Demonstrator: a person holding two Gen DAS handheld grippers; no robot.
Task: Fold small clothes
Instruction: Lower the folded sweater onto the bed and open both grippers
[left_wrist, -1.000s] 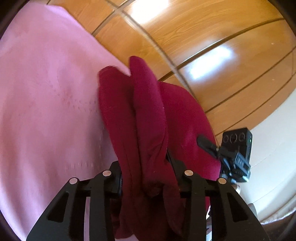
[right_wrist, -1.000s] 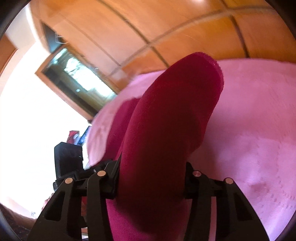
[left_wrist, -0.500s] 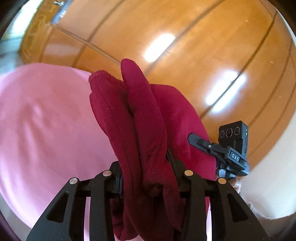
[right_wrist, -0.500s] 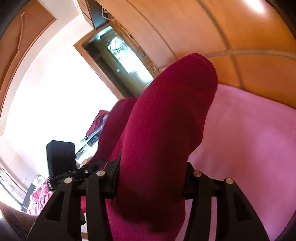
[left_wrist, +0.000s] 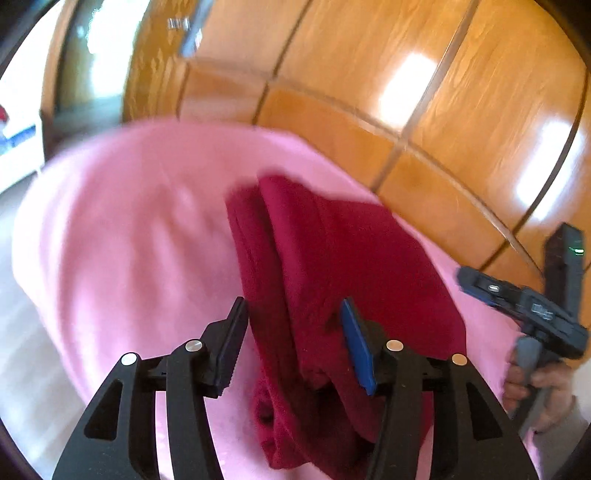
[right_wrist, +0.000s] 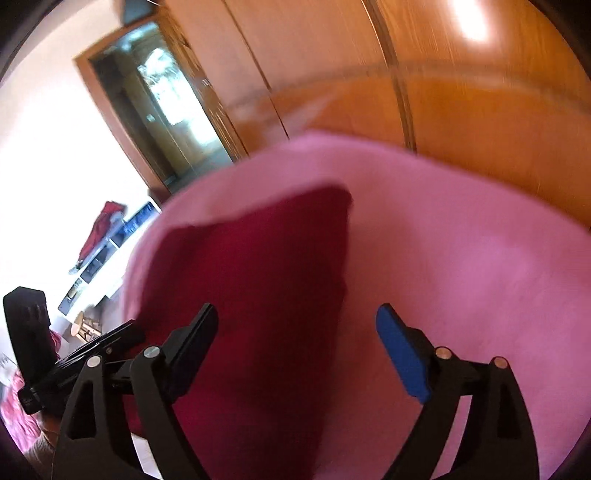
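Note:
A dark red garment (left_wrist: 351, 251), folded in long layers, lies on the pink cloth (left_wrist: 129, 221). My left gripper (left_wrist: 293, 317) straddles its near end. Its jaws are opening, and the pads stand just off the fabric. In the right wrist view the same red garment (right_wrist: 258, 266) rests on the pink cloth (right_wrist: 461, 258) between the fingers of my right gripper (right_wrist: 299, 319). Those jaws are opening wide, with the cloth closer to the left finger and a clear gap to the blue pad (right_wrist: 402, 354). Both views are blurred.
Glossy wooden panels (left_wrist: 443, 110) rise behind the pink cloth. The other gripper (left_wrist: 524, 306), held by a hand (left_wrist: 535, 384), shows at the right of the left wrist view. A doorway (right_wrist: 166, 96) and a white shelf (right_wrist: 107, 258) stand at the left.
Both grippers were shut on the raised red garment. Their jaws have parted, and the garment now lies lower, on the pink cloth. Both views have swung towards the wooden panels.

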